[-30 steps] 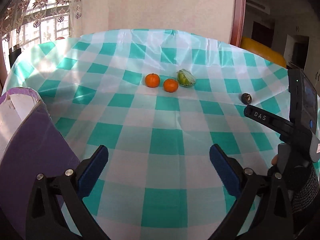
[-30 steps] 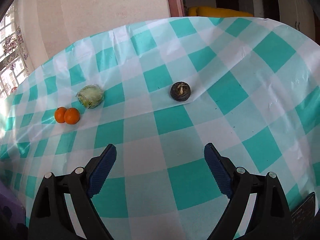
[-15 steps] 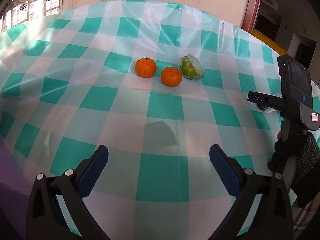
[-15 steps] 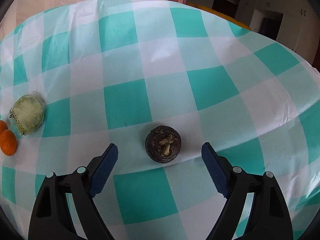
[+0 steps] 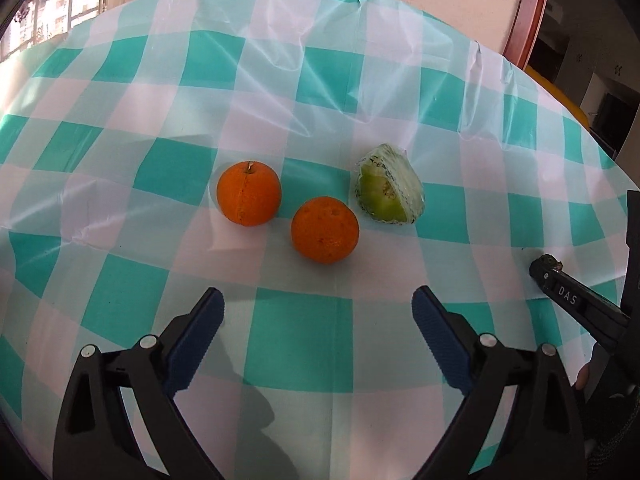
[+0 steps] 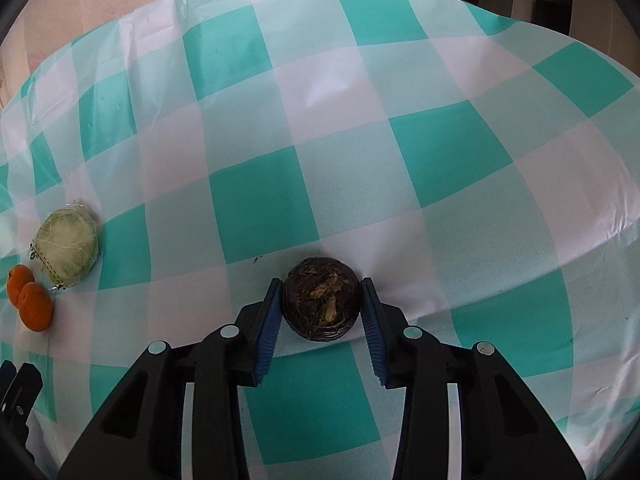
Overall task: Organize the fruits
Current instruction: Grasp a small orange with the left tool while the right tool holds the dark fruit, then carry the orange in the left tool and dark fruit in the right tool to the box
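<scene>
The right gripper (image 6: 321,304) pinches a dark brown fruit (image 6: 321,305) between its blue pads, the fruit resting on the checked tablecloth (image 6: 360,140). At ten o'clock from it lie two oranges and a wrapped green fruit (image 6: 67,252). The left gripper (image 5: 318,312) hangs spread wide over the cloth. Just beyond, at twelve o'clock, sits the near orange (image 5: 325,229), the far orange (image 5: 249,193) at eleven o'clock from it, the wrapped fruit at one o'clock.

Two oranges (image 5: 248,194) (image 5: 324,229) side by side, apart. Wrapped green wedge (image 5: 389,191) just right of them. Dark round fruit (image 6: 321,305) well apart, rightward, on counter (image 6: 256,208).
</scene>
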Motion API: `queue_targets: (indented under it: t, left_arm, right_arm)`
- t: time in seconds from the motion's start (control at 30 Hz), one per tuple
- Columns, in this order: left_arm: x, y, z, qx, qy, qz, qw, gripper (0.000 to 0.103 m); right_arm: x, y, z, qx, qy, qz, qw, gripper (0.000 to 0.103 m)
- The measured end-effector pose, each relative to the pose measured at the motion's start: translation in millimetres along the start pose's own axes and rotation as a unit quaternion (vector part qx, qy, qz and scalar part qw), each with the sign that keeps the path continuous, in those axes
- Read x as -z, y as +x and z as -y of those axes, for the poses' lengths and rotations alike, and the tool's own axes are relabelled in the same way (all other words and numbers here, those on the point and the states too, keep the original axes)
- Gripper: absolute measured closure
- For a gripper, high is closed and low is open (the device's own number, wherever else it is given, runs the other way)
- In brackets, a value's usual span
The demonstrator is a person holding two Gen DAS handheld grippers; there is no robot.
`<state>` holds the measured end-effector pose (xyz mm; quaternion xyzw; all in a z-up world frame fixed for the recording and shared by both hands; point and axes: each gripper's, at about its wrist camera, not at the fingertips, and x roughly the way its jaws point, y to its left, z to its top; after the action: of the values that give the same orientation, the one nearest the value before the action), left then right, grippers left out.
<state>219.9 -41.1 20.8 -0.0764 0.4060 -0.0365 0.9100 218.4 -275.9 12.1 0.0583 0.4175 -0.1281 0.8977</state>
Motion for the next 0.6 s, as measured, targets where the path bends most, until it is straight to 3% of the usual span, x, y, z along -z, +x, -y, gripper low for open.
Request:
queue_targets:
  t: [0.23, 0.3, 0.37, 0.6]
  left_arm:
    - [-28, 30, 7, -0.007, 0.005, -0.016, 0.9998, 0.036]
    - [-31, 34, 7, -0.015, 0.004, -0.014, 0.9998, 0.053]
    - [-32, 34, 8, -0.019, 0.008, -0.013, 0.9997, 0.062]
    - [-26, 17, -6, 0.002, -0.024, 0.007, 0.9997, 0.064]
  right_arm:
    - [1, 1, 0, -0.006, -0.005, -0.003, 1.000, 0.065]
    - [3, -1, -2, -0.007, -0.006, -0.003, 1.000, 0.065]
    - [3, -1, -4, -0.012, -0.003, -0.003, 1.000, 0.065]
    - [-7, 8, -4, -0.013, -0.001, -0.005, 1.000, 0.065]
